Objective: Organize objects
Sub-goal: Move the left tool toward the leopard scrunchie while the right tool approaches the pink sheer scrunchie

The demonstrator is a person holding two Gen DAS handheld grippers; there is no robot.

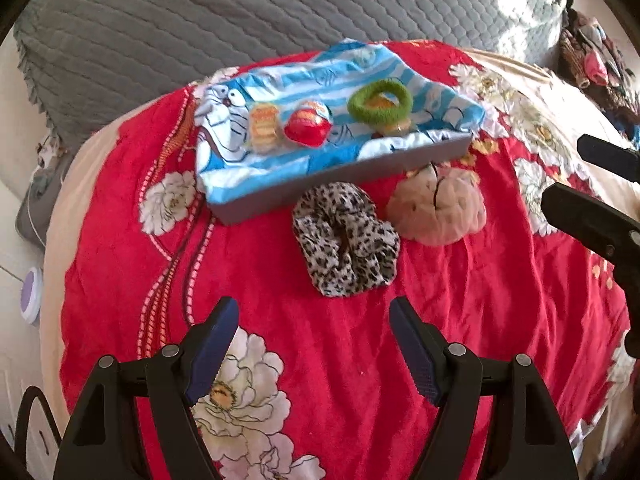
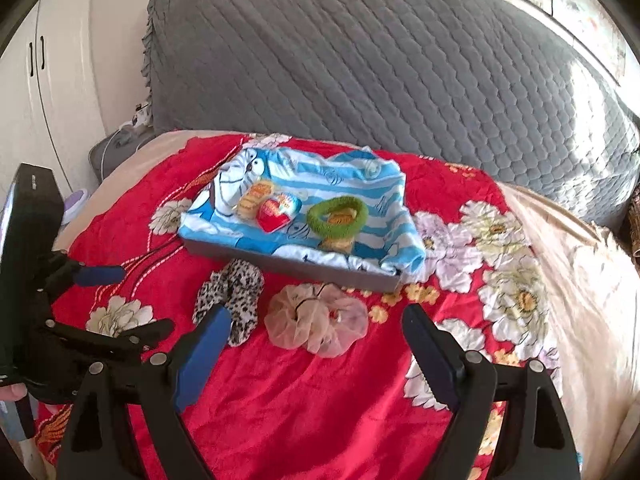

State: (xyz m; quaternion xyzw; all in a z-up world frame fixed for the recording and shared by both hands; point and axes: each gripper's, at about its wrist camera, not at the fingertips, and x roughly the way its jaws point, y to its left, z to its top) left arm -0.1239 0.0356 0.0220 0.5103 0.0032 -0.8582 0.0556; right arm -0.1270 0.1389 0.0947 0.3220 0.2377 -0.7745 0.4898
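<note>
A grey shallow box (image 1: 360, 170) (image 2: 296, 265), lined with a blue cartoon cloth, sits on the red flowered bedspread. In it lie a green hair tie (image 1: 380, 102) (image 2: 338, 216), a red clip (image 1: 308, 125) (image 2: 275, 213) and a yellow clip (image 1: 264, 124) (image 2: 250, 200). In front of the box lie a leopard-print scrunchie (image 1: 346, 240) (image 2: 236, 280) and a pink scrunchie (image 1: 438, 208) (image 2: 316, 322). My left gripper (image 1: 312, 314) (image 2: 128, 304) hovers open just short of the leopard scrunchie. My right gripper (image 2: 316, 316) (image 1: 564, 172) hovers open, framing the pink one. Neither holds anything.
A big grey quilted pillow (image 1: 240, 20) (image 2: 360, 60) stands behind the box. White cupboard doors (image 2: 40, 80) are at the left, with a round purple object (image 1: 32, 296) beside the bed. A heap of clutter (image 1: 592, 60) lies at the far right.
</note>
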